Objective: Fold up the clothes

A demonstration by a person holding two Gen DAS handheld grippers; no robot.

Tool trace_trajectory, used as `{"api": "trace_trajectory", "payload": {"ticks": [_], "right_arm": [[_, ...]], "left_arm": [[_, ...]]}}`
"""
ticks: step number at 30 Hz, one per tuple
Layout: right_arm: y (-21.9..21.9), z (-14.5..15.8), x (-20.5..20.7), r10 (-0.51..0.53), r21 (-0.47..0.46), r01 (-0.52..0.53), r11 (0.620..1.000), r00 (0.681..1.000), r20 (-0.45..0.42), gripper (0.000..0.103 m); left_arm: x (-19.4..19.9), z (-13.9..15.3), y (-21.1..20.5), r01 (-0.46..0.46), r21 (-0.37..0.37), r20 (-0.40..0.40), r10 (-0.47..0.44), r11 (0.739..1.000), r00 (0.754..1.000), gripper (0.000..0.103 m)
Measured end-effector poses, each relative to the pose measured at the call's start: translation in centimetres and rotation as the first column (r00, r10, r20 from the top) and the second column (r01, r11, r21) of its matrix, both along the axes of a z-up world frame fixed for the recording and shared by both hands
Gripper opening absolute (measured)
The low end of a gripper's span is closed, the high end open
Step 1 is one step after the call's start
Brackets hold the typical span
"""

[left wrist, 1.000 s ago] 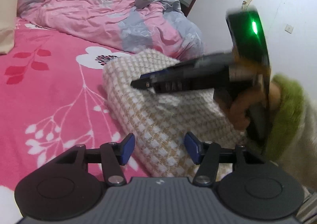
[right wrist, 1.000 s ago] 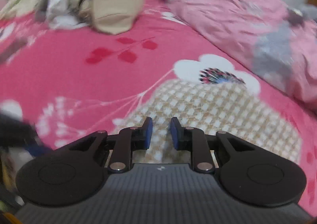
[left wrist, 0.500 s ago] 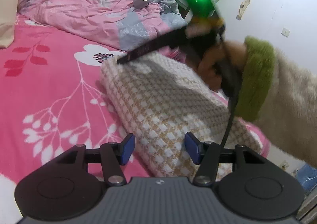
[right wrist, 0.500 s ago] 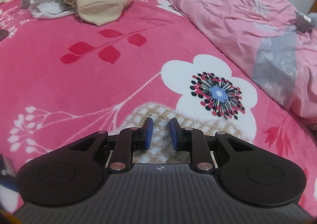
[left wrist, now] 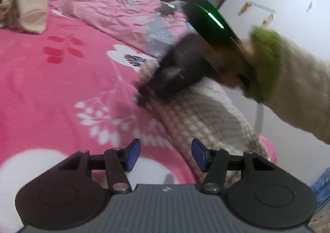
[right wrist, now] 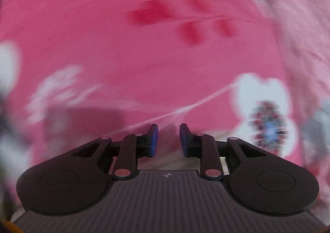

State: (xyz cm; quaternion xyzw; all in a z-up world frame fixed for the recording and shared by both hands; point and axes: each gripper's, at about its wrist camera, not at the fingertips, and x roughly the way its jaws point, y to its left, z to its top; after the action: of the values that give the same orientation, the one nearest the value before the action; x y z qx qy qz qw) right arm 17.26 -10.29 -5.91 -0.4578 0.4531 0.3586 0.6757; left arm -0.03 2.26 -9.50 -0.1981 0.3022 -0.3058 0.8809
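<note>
Folded checked knit garment (left wrist: pixel 206 113) lying on the pink floral bedsheet (left wrist: pixel 51 88), near the bed's right edge. The right gripper (right wrist: pixel 166 140) points steeply down at the garment's far left corner; its jaws, a narrow gap apart with only sheet visible between them, have just been opening slightly. The left gripper (left wrist: pixel 166 155) hovers half-spread above the near edge, holding nothing. Judged step: squaring up the finished fold. To do it well, press or nudge the corner gently, keeping stacked layers aligned and unbunched.
</note>
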Motion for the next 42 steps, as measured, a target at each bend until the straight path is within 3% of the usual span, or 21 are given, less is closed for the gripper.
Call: {"api": "trace_trajectory", "payload": {"ticks": [2,4,8,10,15,17,19,20,22,23,26,27,29,30,33,36,38,41,42], "right_arm": [[0.0,-0.9,-3.3,0.109,-0.081,-0.109,0.991,0.994,0.003,0.023],[0.1,-0.7,-5.8,0.131,-0.104,-0.132,0.986,0.991,-0.011,0.023],[-0.2,-0.2,-11.1,0.165,-0.085,-0.174,0.981,0.981,-0.103,0.023],[-0.5,-0.2,-14.5,0.211,-0.09,-0.217,0.972,0.974,-0.079,0.023],[-3.2,0.6,-20.7,0.17,0.047,-0.165,0.985,0.975,-0.146,0.024],[-4.9,1.1,-22.3,0.105,0.132,-0.084,0.988,0.982,-0.159,0.025],[-7.0,2.0,-22.7,0.012,0.265,0.025,0.964,0.991,-0.137,0.027],[-8.5,2.7,-22.8,-0.057,0.357,0.103,0.928,0.989,-0.139,0.03],[-12.4,4.2,-22.9,-0.202,0.552,0.249,0.796,0.968,-0.147,0.036],[-14.4,4.9,-23.0,-0.272,0.638,0.31,0.705,0.949,-0.161,0.042],[-20.9,5.7,-23.2,-0.467,0.815,0.445,0.371,0.848,-0.251,0.055],[-23.3,5.6,-23.7,-0.514,0.844,0.479,0.241,0.801,-0.307,0.057],[-27.2,4.8,-24.6,-0.55,0.859,0.511,0.04,0.729,-0.408,0.062],[-29.0,4.4,-25.2,-0.559,0.858,0.511,-0.054,0.696,-0.45,0.063],[-33.6,2.3,-26.5,-0.564,0.82,0.493,-0.29,0.604,-0.563,0.065],[-36.8,0.1,-27.8,-0.53,0.736,0.469,-0.489,0.51,-0.677,0.065],[-38.1,-1.8,-28.9,-0.492,0.676,0.44,-0.591,0.468,-0.734,0.065],[-39.5,-4.4,-30.6,-0.442,0.614,0.393,-0.684,0.445,-0.778,0.065],[-39.7,-5.1,-31.0,-0.432,0.603,0.387,-0.697,0.444,-0.785,0.065]], "left_arm": [[0.2,0.0,1.1,-0.031,-0.002,0.0,0.031,1.0,1.0,0.055],[0.5,0.0,2.1,-0.064,-0.006,-0.006,0.064,0.998,0.998,0.055],[0.7,0.2,3.3,-0.113,-0.011,-0.017,0.113,0.994,0.993,0.055],[0.7,0.4,3.4,-0.123,-0.004,-0.016,0.123,0.992,0.992,0.055],[0.5,1.1,2.0,-0.106,0.019,-0.017,0.106,0.994,0.994,0.06],[0.6,1.3,1.0,-0.094,0.028,-0.029,0.095,0.995,0.995,0.063],[0.6,1.5,-0.2,-0.08,0.04,-0.038,0.082,0.996,0.996,0.065],[0.6,1.6,-0.8,-0.074,0.048,-0.038,0.076,0.996,0.996,0.067],[0.5,2.0,-2.1,-0.06,0.068,-0.033,0.062,0.996,0.997,0.07],[0.5,2.3,-2.7,-0.053,0.077,-0.031,0.056,0.996,0.998,0.072],[0.7,3.0,-4.6,-0.032,0.109,-0.022,0.034,0.994,0.999,0.074],[0.8,3.3,-5.1,-0.026,0.119,-0.02,0.029,0.993,0.999,0.074],[1.1,3.9,-6.2,-0.023,0.134,-0.016,0.025,0.991,1.0,0.074],[1.3,4.2,-6.7,-0.022,0.138,-0.013,0.024,0.99,1.0,0.074],[1.8,5.0,-8.2,-0.025,0.143,-0.002,0.026,0.989,1.0,0.074],[2.1,5.5,-9.5,-0.025,0.145,0.012,0.024,0.989,1.0,0.075],[2.2,5.7,-10.5,-0.021,0.16,0.02,0.018,0.987,1.0,0.076],[2.4,5.7,-12.3,-0.012,0.21,0.024,0.008,0.978,1.0,0.077],[2.4,5.8,-12.7,-0.014,0.226,0.026,0.009,0.974,1.0,0.077]]}}
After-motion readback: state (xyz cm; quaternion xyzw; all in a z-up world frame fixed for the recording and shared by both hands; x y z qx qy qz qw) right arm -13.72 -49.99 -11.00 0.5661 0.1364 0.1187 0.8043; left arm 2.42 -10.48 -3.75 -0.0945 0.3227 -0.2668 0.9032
